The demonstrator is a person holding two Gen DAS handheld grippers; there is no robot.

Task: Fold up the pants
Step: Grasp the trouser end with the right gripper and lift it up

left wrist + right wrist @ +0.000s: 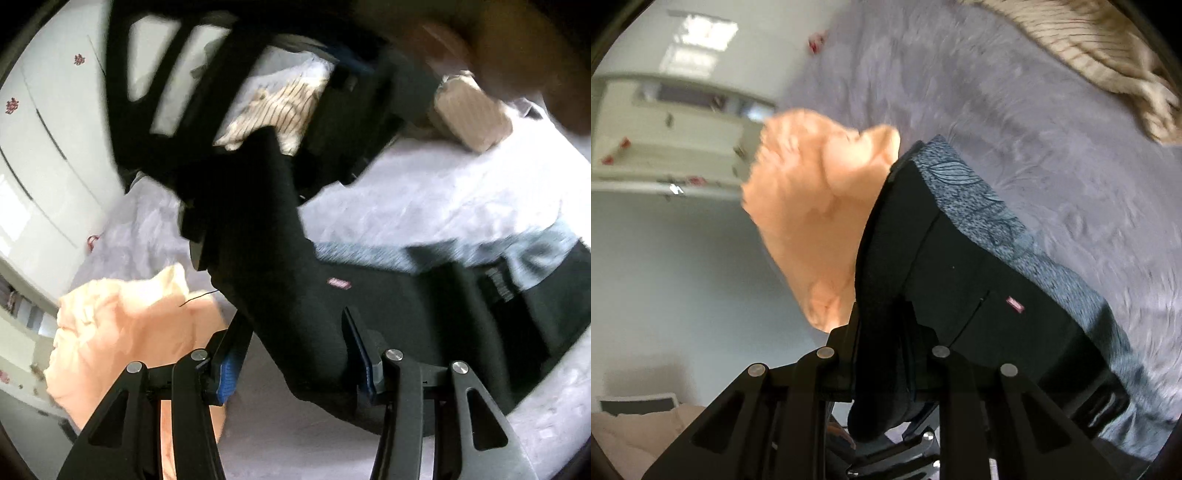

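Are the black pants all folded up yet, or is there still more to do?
Not yet. The black pants are doubled over on the purple bedspread, so a first fold looks made. The right gripper is clamped on one edge, while the left gripper sits open around another part. Still left: laying them flat and tidy. The peach garment and the striped garment lie unfolded.

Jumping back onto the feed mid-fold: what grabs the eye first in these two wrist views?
The black pants fill both views, draped over the lilac bedspread, with a small red tag on them. The right gripper is clamped on their fabric; the left gripper straddles a fold, fingers apart. A peach garment lies crumpled beside them.
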